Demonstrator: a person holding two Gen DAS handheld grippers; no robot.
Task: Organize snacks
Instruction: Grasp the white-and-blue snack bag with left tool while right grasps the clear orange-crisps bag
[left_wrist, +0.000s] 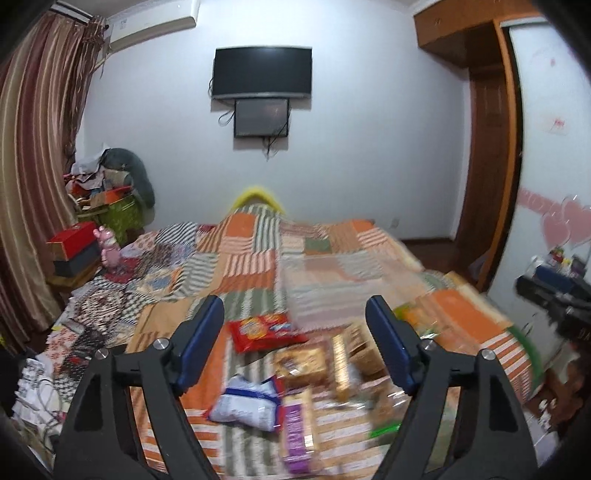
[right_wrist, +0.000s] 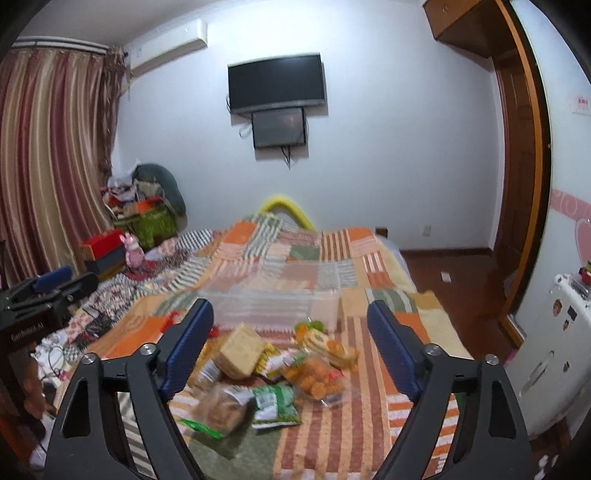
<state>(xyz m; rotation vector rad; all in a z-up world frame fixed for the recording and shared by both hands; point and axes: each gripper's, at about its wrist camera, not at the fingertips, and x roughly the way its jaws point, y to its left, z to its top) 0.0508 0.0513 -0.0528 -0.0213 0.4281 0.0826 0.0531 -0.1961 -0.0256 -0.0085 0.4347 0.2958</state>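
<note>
We hold both the left gripper (left_wrist: 295, 350) and right gripper (right_wrist: 291, 350) with fingers spread, empty, above the snacks (right_wrist: 266, 373) heaped on the bed (right_wrist: 354, 398) at six o'clock of the clear bin (right_wrist: 269, 306).

A wall-mounted television (right_wrist: 276, 84) hangs above the patchwork quilt (right_wrist: 343, 258), with striped curtains (right_wrist: 48, 155) alongside.

Dim indoor light, motion blur over the foreground, fisheye-bent edges.
</note>
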